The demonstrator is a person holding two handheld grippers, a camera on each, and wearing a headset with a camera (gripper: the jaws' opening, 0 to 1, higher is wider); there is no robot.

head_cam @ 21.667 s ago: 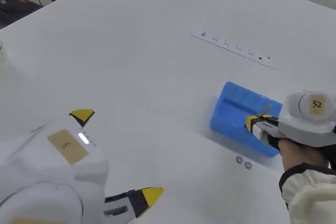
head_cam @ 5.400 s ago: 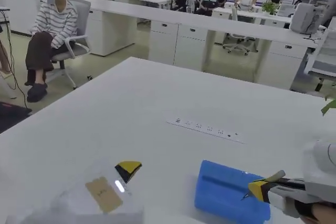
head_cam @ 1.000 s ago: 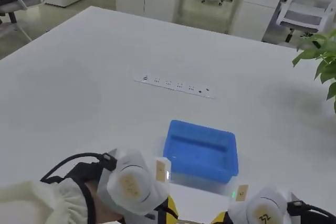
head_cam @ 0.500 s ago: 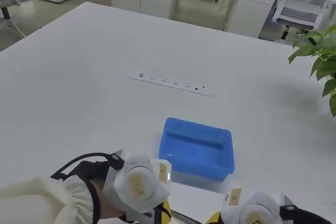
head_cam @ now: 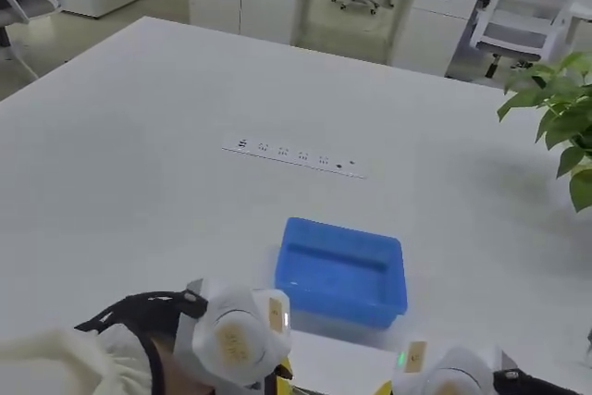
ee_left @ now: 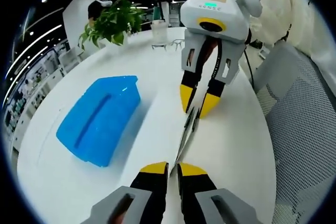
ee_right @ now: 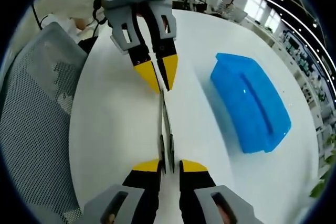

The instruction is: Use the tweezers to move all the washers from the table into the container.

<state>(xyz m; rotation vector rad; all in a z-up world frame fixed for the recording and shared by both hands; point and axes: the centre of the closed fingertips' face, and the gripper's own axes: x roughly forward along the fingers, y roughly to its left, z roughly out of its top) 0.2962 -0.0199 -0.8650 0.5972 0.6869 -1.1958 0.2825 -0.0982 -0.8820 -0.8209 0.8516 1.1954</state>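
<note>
A pair of thin metal tweezers point(ee_left: 185, 129) lies level just above the white table, spanning the gap between my two grippers. In the left gripper view my left gripper point(ee_left: 173, 169) is shut on one end of them, and the right gripper point(ee_left: 198, 99) faces it with its yellow tips around the other end. The right gripper view mirrors this: my right gripper point(ee_right: 169, 165) is shut on the tweezers point(ee_right: 164, 129), with the left gripper point(ee_right: 159, 74) opposite. The blue rectangular container point(head_cam: 340, 270) stands just beyond both grippers, its inside hidden from the gripper views.
A white power strip point(head_cam: 294, 156) lies flat mid-table behind the container. A green plant point(head_cam: 555, 108) leans in at the table's right edge. A mesh office chair point(ee_right: 37, 93) stands close to the near table edge. Desks and chairs fill the room beyond.
The head camera has tilted slightly, so both grippers sit lower in its picture. The container and the power strip keep their places on the table.
</note>
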